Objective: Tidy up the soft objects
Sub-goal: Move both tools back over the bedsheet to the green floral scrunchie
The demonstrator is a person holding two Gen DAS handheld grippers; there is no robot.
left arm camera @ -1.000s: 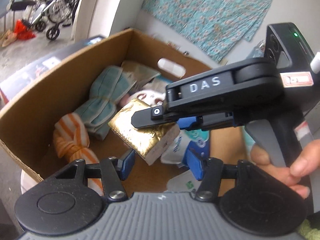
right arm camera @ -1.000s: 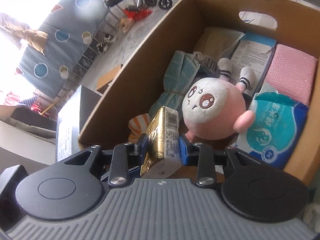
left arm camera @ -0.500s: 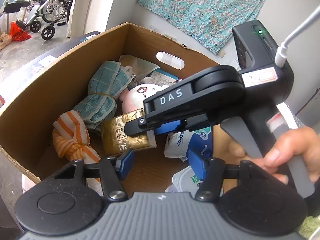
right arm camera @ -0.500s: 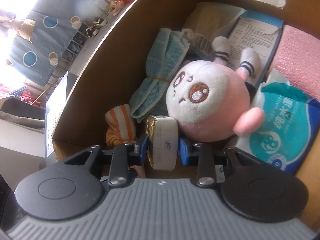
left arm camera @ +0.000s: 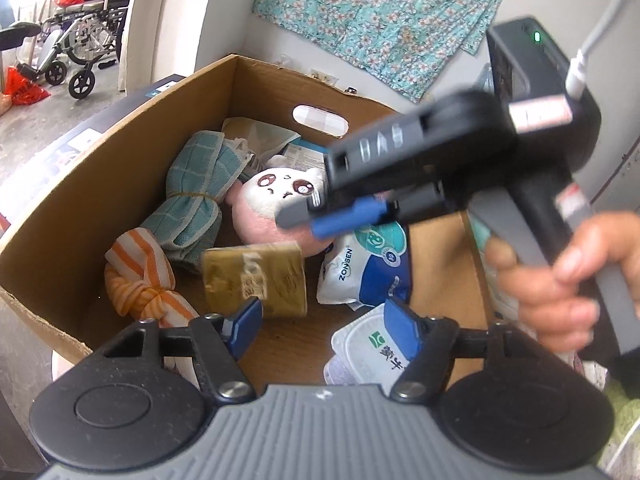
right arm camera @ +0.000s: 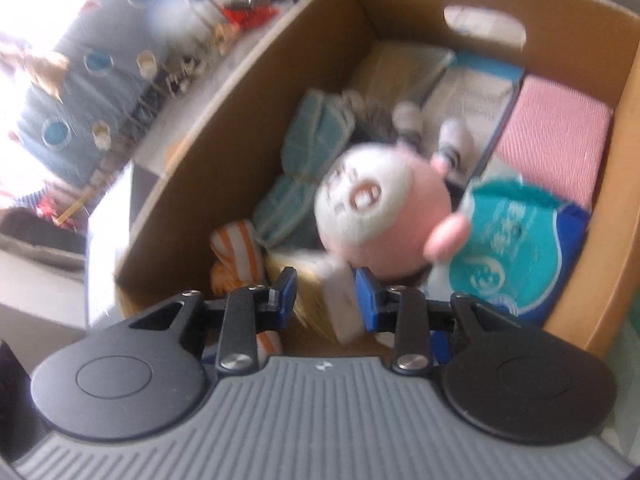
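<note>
An open cardboard box (left arm camera: 120,120) holds a pink and white plush (left arm camera: 276,200), a teal cloth roll (left arm camera: 196,200), an orange striped cloth (left arm camera: 140,276) and a blue and white wipes pack (left arm camera: 364,272). A gold packet (left arm camera: 256,276) lies loose on the box floor in front of the plush. My right gripper (left arm camera: 304,216) hovers blurred above the plush, clear of the packet. In the right wrist view its jaws (right arm camera: 326,300) stand narrowly apart, with the packet (right arm camera: 312,284) beyond them. My left gripper (left arm camera: 324,330) hangs over the box's near end, its jaws opening with nothing between them.
A white tub (left arm camera: 368,356) with a green logo lies under my left fingers. A pink pad (right arm camera: 556,136) fills the box's far right corner. A hand (left arm camera: 552,280) holds the right gripper. A black box (left arm camera: 80,132) adjoins the carton, and a wheelchair (left arm camera: 80,40) stands beyond.
The right gripper lowered the gold packet into the box, then came off it and drew up toward the plush. The packet now lies on the box floor. The left jaws have widened.
</note>
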